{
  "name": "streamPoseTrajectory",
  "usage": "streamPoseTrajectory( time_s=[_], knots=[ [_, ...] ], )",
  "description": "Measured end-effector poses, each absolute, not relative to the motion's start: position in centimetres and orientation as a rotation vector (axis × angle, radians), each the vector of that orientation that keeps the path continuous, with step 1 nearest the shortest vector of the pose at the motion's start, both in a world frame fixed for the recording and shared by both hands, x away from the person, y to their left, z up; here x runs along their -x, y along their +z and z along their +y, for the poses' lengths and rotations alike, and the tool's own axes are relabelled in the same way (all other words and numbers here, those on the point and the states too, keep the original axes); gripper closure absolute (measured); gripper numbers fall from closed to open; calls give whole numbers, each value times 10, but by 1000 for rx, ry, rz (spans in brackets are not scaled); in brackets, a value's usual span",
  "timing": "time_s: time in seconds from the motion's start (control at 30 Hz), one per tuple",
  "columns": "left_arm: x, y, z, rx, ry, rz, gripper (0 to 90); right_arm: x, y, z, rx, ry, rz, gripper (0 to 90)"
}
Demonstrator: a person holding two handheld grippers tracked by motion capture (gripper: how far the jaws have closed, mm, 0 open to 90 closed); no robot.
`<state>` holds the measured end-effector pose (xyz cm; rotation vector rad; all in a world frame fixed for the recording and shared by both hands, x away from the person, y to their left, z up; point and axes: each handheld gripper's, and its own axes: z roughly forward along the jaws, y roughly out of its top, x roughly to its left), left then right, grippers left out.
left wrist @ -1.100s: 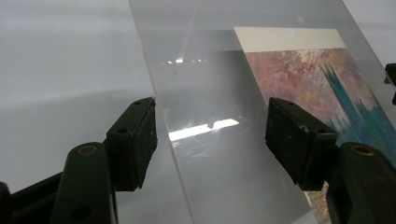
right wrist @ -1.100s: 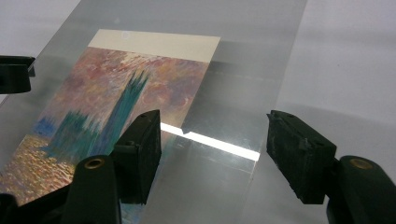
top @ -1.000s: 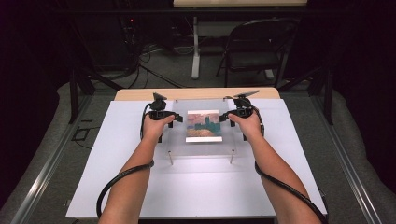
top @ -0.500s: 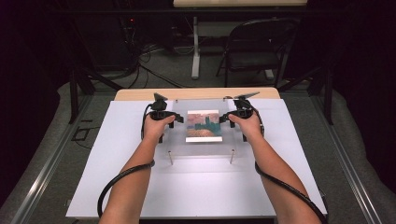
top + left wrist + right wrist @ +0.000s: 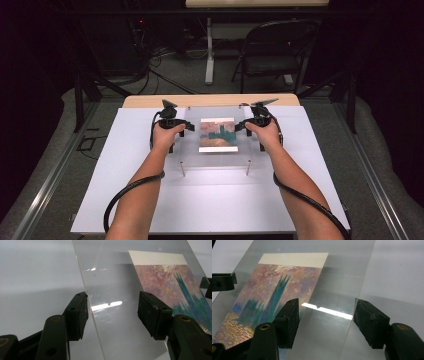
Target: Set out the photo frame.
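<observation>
At the bottom of the left gripper view, the left gripper is seen with its jaws spread wide; they have just been closing a little, and the left edge of the clear acrylic sheet stands between them. The left pad lies right against that edge, though contact cannot be told for sure, while the right pad is held clear above the sheet's face, so nothing is clamped. Under the sheet, at the right of that frame, the painted print is seen, with a cream strip along its top.

At the bottom of the right gripper view, the right gripper is likewise held wide open. The sheet's edge runs down between its jaws; neither pad is pressed on it, and the right pad stands well apart from it. The print fills the left half of that frame, and the other gripper's jaw tip shows at the far left edge.

Near the centre of the high view, the sheet is raised on short pegs over the white table top, with a hand at each of its sides. A folding chair stands in the upper right of that frame.
</observation>
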<state>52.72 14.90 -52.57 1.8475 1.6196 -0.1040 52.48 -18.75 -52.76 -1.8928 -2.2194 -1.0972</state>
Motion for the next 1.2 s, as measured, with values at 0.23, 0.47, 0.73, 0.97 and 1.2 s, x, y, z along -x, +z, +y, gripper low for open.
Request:
streamPoseTrajectory(
  time_s=[0.23,0.47,0.73,0.97,1.2],
  knots=[
    [-527,-524,151,-1849,-113,1618,436,-525,-526,-187,1893,-1090,-2231,376],
    [-527,-524,152,-1830,-120,1624,459,-524,-526,-189,1892,-1105,-2213,397],
    [-527,-520,153,-1837,-124,1618,467,-523,-523,-190,1875,-1116,-2241,397],
    [-525,-516,154,-1831,-117,1613,487,-520,-518,-189,1879,-1121,-2253,397],
    [-522,-511,157,-1832,-110,1599,507,-516,-513,-189,1860,-1138,-2287,400]
  ],
)
